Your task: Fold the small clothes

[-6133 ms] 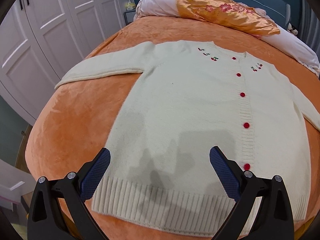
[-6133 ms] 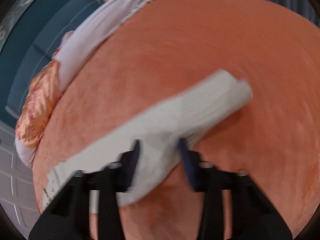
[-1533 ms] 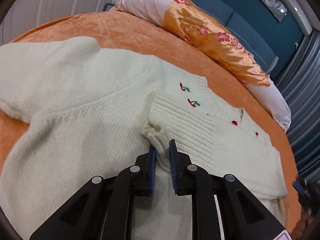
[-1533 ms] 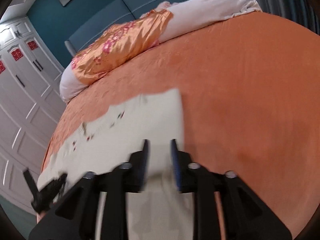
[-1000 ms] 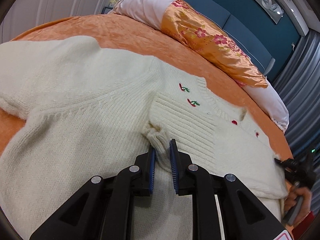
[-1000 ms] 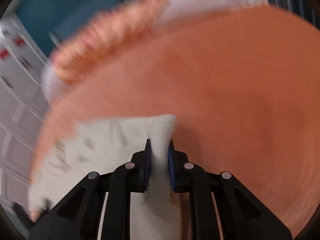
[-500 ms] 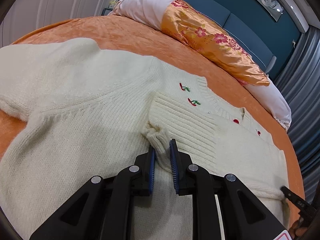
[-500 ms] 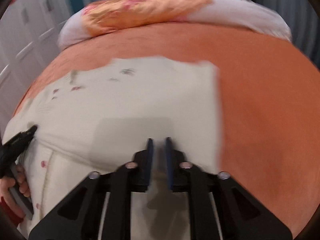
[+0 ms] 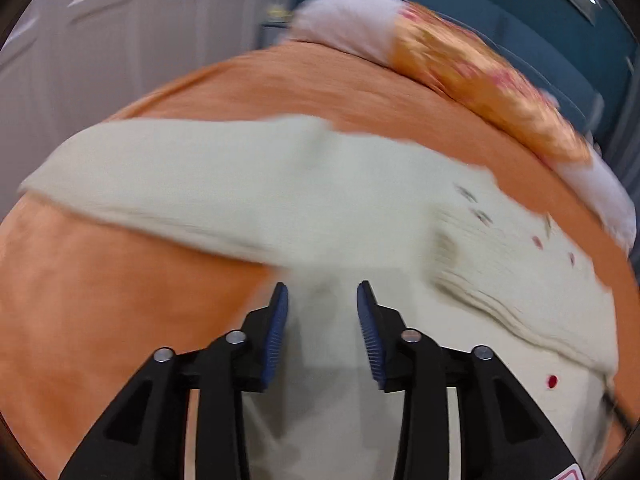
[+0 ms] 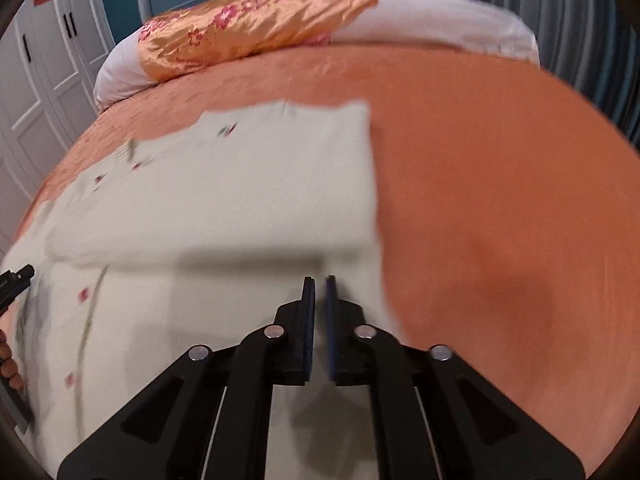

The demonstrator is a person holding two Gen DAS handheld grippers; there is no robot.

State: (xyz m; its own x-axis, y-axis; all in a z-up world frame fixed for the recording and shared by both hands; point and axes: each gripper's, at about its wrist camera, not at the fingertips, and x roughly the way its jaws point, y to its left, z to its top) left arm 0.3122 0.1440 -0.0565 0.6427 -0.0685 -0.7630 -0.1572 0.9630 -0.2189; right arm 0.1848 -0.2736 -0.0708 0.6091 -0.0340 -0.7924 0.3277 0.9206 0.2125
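Observation:
A cream knit cardigan [image 9: 360, 224] with red buttons and cherry embroidery lies on the orange bed. Its right sleeve [image 9: 516, 280] is folded across the chest, ribbed cuff near the middle. Its left sleeve [image 9: 160, 176] stretches out flat to the left. My left gripper [image 9: 322, 320] is open and empty, above the cardigan's body near the left armpit. In the right wrist view the cardigan [image 10: 224, 200] shows the folded sleeve with a straight right edge. My right gripper [image 10: 319, 312] is shut and empty, over the cardigan's right side.
The orange bedspread [image 10: 500, 200] spreads wide to the right of the cardigan. An orange floral pillow [image 10: 248, 28] and white bedding [image 10: 440, 24] lie at the head. White wardrobe doors [image 9: 100, 40] stand left of the bed. The left gripper's tip [image 10: 16, 278] shows at the right view's left edge.
My left gripper let go of the folded sleeve's cuff, opened, and swung left and back toward the left armpit. My right gripper stayed shut and empty and drew back slightly.

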